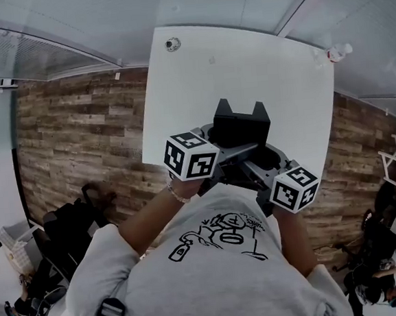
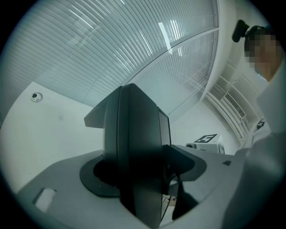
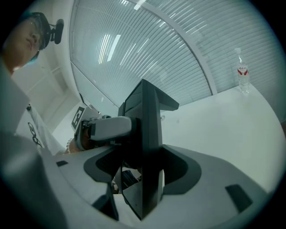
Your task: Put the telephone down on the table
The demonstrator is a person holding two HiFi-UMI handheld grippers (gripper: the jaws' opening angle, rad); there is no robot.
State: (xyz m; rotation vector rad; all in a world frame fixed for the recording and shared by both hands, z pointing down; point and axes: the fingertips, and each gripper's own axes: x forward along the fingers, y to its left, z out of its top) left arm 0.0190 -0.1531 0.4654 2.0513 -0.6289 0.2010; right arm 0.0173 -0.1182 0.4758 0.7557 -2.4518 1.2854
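Note:
The telephone [image 1: 240,126] is a black slab-shaped unit with two raised corners, held upright in the air over the near edge of the white table [image 1: 245,67]. My left gripper [image 1: 219,145] is shut on its left side and my right gripper [image 1: 261,161] on its right. In the left gripper view the telephone [image 2: 134,143] fills the gap between the jaws of the left gripper [image 2: 144,179]. In the right gripper view its thin edge [image 3: 148,129] stands clamped in the right gripper [image 3: 142,179], with the left gripper's finger [image 3: 107,127] pressed on the far side.
A plastic water bottle [image 1: 337,52] stands at the table's far right corner, also in the right gripper view [image 3: 242,74]. A small round object [image 1: 172,44] lies near the far left corner. Wood floor, bags [image 1: 67,234] and chairs surround the table.

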